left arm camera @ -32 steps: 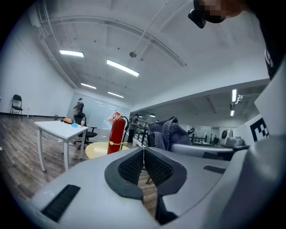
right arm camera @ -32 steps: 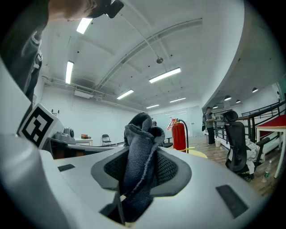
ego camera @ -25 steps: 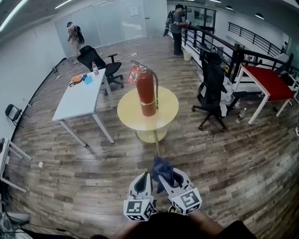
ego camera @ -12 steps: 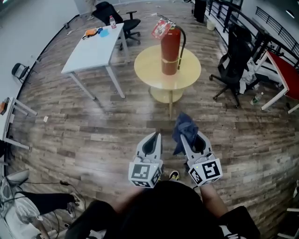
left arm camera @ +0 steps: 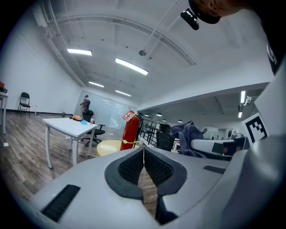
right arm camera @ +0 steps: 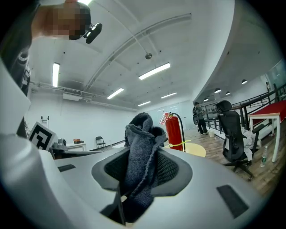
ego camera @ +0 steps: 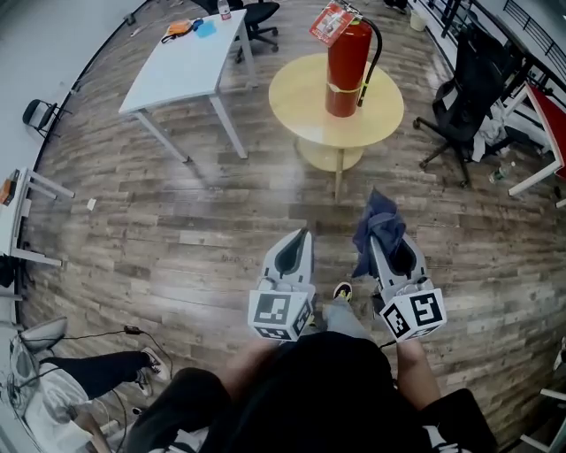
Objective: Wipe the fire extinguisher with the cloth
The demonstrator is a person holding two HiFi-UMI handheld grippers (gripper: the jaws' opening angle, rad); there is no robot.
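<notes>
Seen from the head view, the red fire extinguisher (ego camera: 347, 64) is stood upright on a round yellow table (ego camera: 292, 99), well apart from both grippers, with a black hose (ego camera: 373, 49) curved down its right side, a yellow band wrapped around its body and a red-and-white tag (ego camera: 329, 22) hung at its top. The 2 grippers are held side by side low over the wooden floor (ego camera: 203, 230), short of the table. The right gripper (ego camera: 389, 257) is closed on a dark blue cloth (ego camera: 378, 223); in the right gripper view the cloth (right arm camera: 140, 134) is seen pinched between the 2 jaws of that gripper (right arm camera: 143, 156), with its bunched upper part sticking up past their tips and a lower fold hanging down inside the gap. The left gripper (ego camera: 302, 237) is held just beside it, and in the left gripper view its jaws (left arm camera: 144, 154) are pressed together tip to tip with nothing between them. In both gripper views the extinguisher (left arm camera: 130, 130) (right arm camera: 173, 132) is seen ahead in the distance, beyond the tips. A white rectangular table (ego camera: 177, 75) is placed to the left of the round one, and a black office chair (ego camera: 464, 84) is stood to its right. The person's dark sleeves are visible behind the 2 marker cubes.
</notes>
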